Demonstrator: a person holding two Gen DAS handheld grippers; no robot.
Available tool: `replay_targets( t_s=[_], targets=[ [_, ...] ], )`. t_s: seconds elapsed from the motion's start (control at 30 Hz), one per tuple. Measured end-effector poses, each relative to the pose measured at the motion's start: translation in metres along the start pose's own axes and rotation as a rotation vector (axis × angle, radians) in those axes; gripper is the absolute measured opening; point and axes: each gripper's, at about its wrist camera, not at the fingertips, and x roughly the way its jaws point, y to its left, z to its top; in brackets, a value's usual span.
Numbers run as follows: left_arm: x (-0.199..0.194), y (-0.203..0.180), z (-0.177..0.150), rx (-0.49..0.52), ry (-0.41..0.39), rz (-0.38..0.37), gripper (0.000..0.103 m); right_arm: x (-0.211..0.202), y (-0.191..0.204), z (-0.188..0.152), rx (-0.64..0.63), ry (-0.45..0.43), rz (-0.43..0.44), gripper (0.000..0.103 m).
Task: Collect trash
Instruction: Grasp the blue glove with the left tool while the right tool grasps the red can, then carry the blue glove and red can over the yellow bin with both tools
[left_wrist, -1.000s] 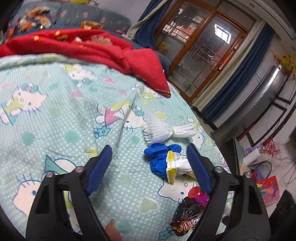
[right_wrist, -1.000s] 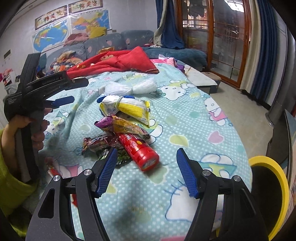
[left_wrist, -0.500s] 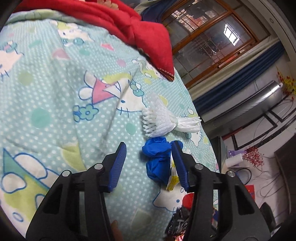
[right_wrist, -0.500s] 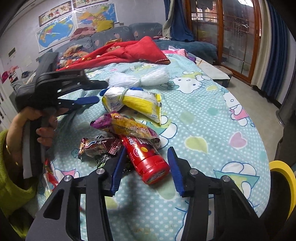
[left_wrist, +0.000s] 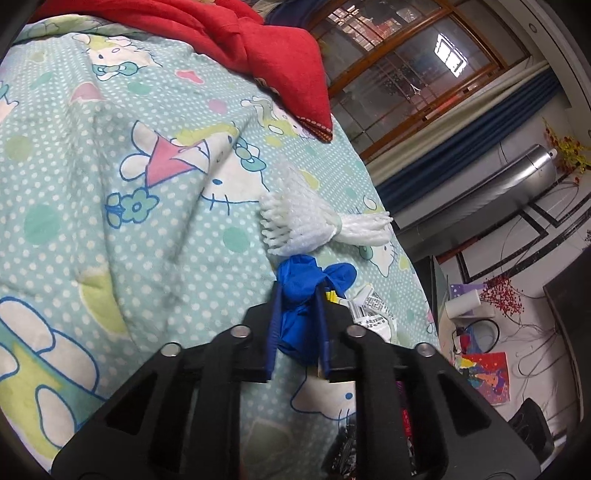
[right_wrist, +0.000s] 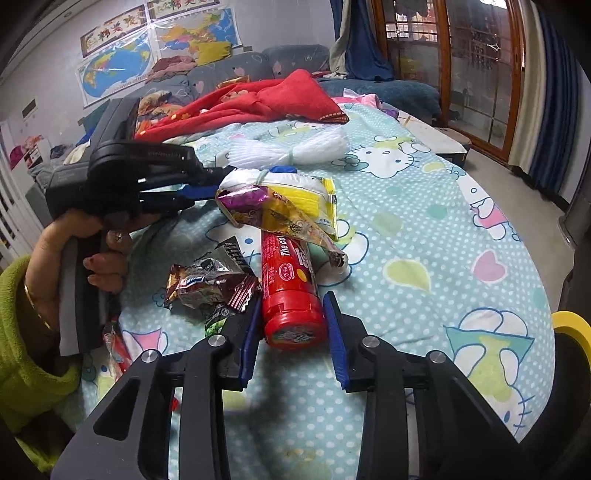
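Observation:
Trash lies in a heap on a Hello Kitty bedspread. In the left wrist view my left gripper is shut on a crumpled blue wad, just below a white foam net. The right wrist view shows that left gripper held by a hand at the left. A red tube lies between the closing jaws of my right gripper, whose pads sit close beside its cap without clearly pressing. Around the tube lie a purple-gold wrapper, a yellow-white packet and brown wrappers.
A red blanket is bunched at the far end of the bed. The bed's edge drops off on the right, where a yellow-rimmed bin stands on the floor. Glass doors and blue curtains are beyond.
The left gripper moved forward and down onto the blue wad and its jaws came together on it. The right jaws narrowed around the red tube.

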Motion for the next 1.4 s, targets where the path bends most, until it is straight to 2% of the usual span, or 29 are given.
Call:
replay_targets(
  t_s=[0.33, 0.6, 0.83, 1.07, 1.4],
  targets=[
    [-0.028, -0.006, -0.009, 0.039, -0.037, -0.037, 0.004, -0.034, -0.015, -0.005, 0.073, -0.054, 0.020, 0.029],
    [-0.069, -0.024, -0.005, 0.129, -0.142, -0.024, 0.004, -0.061, -0.024, 0.000, 0.158, -0.099, 0.052, 0.028],
    [-0.096, -0.045, -0.003, 0.171, -0.206, -0.057, 0.003, -0.074, -0.018, 0.006, 0.169, -0.124, 0.076, 0.028],
    [-0.103, -0.069, -0.011, 0.225, -0.208, -0.096, 0.003, -0.090, -0.013, 0.011, 0.159, -0.168, 0.054, 0.028],
    [-0.091, -0.099, -0.035, 0.297, -0.145, -0.148, 0.003, -0.114, -0.033, 0.011, 0.225, -0.229, -0.017, 0.028]
  ],
)
